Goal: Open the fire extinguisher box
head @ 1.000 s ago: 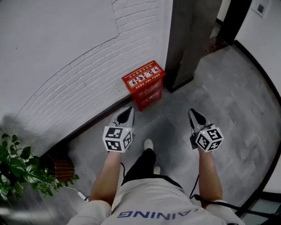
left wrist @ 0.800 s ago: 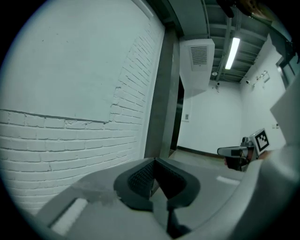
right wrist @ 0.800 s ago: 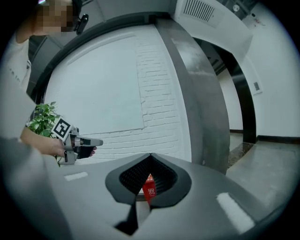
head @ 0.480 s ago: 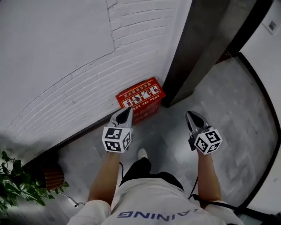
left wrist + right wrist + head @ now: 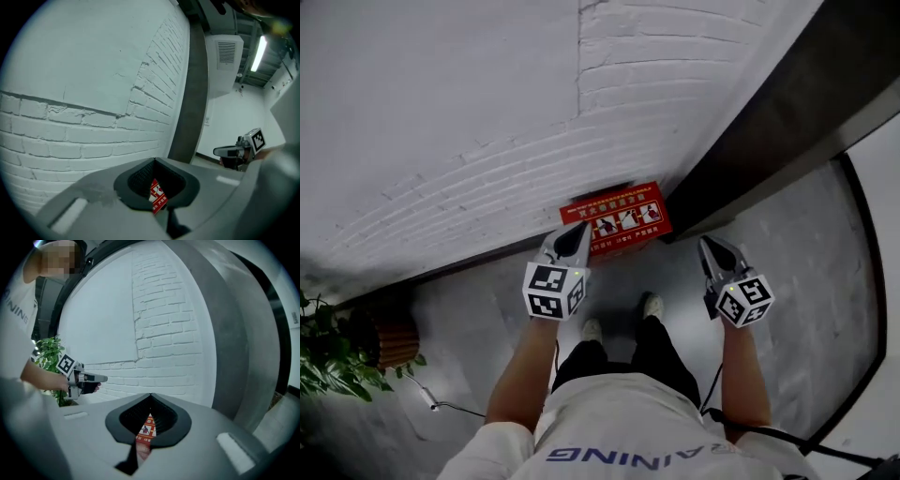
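Grey floor (image 5: 806,281) meets a white brick wall (image 5: 487,141), and the red fire extinguisher box (image 5: 617,217) stands on this floor with its back against the wall, just beside a dark pillar (image 5: 769,131). Its top face carries a label with small pictures. The lid looks closed.

I judge that it is a sheet-metal cabinet: stiff, rather heavy if the extinguishers are inside, and not fragile. Its faces look smooth and painted, so the pads may slip on them. The best hold is probably the front edge of the lid, or a latch or handle. No view shows where a latch or a hinge sits.

The left gripper (image 5: 575,234) hangs just in front of the box's left corner. Its 2 jaws are together and hold nothing; only a far piece of the red box shows through the gap behind the tips. The right gripper (image 5: 710,246) is near the box's right side, apart from it, also closed and empty. Both must open before any hold.

The person's shoes (image 5: 652,305) stand near the box. 1 potted plant (image 5: 328,361) is well apart, at the left.
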